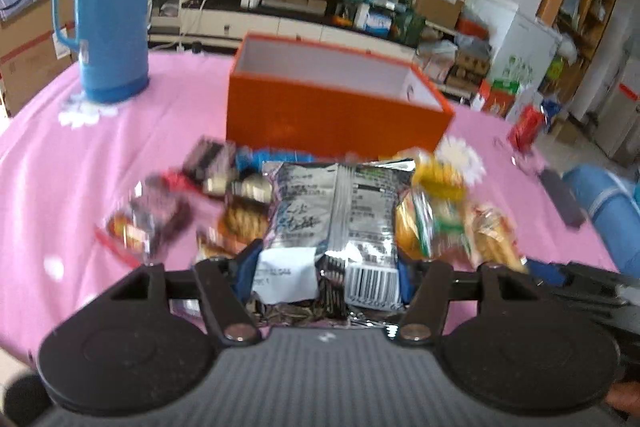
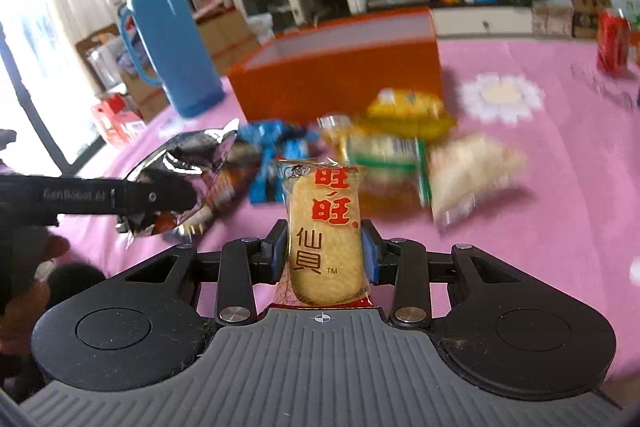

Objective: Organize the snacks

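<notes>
Left gripper (image 1: 326,267) clamped on silver snack bag (image 1: 336,211), right gripper (image 2: 324,255) pinching rice cracker (image 2: 325,231); both raised, probably for dropping into orange box (image 1: 332,115).

Silver chip bag (image 1: 336,223) and rice cracker (image 2: 325,239) — both held upright.

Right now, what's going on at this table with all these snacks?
A person is sorting snacks with a gripper in each hand. The left gripper is clamped on a silver foil snack bag, and the right gripper is shut on a rice cracker packet. Both are lifted above the pile of loose snacks on the pink tablecloth. The open orange box stands just behind the pile.
</notes>
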Tool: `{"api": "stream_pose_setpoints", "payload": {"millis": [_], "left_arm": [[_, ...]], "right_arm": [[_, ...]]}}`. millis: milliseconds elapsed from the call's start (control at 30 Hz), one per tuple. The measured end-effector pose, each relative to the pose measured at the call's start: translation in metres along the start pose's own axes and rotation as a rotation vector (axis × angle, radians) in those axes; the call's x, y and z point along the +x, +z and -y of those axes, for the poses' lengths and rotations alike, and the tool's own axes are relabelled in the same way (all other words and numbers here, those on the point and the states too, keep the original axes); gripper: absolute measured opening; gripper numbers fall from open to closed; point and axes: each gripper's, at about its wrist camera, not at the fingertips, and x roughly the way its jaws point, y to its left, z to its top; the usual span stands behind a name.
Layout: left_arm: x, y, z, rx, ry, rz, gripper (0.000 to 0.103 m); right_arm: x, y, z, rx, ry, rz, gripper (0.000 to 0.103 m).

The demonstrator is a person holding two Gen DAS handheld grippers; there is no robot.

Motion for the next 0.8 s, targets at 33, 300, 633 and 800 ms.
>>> {"api": "stream_pose_setpoints", "payload": {"millis": [33,300,633,800], "left_arm": [[0.004,0.01,-0.001,-0.001,0.005,0.013,0.061],[0.078,0.116,-0.005,0.008,0.05,0.135,0.061],[0.198,0.177,-0.01,0.07,0.029,0.067,0.081],[0.175,0.176,-0.016,0.047,0.03,0.127,0.092]], "right_arm": [[0.001,0.011,-0.001,-0.015,-0.004,0.018,0.013],[0.067,0.145,0.021,-0.08,-0.1,0.196,0.013],[0.214,0.206,0.062,-0.002,-0.138,0.146,0.031],[0.21,0.203,0.07,0.018,-0.155,0.175,0.063]]}}
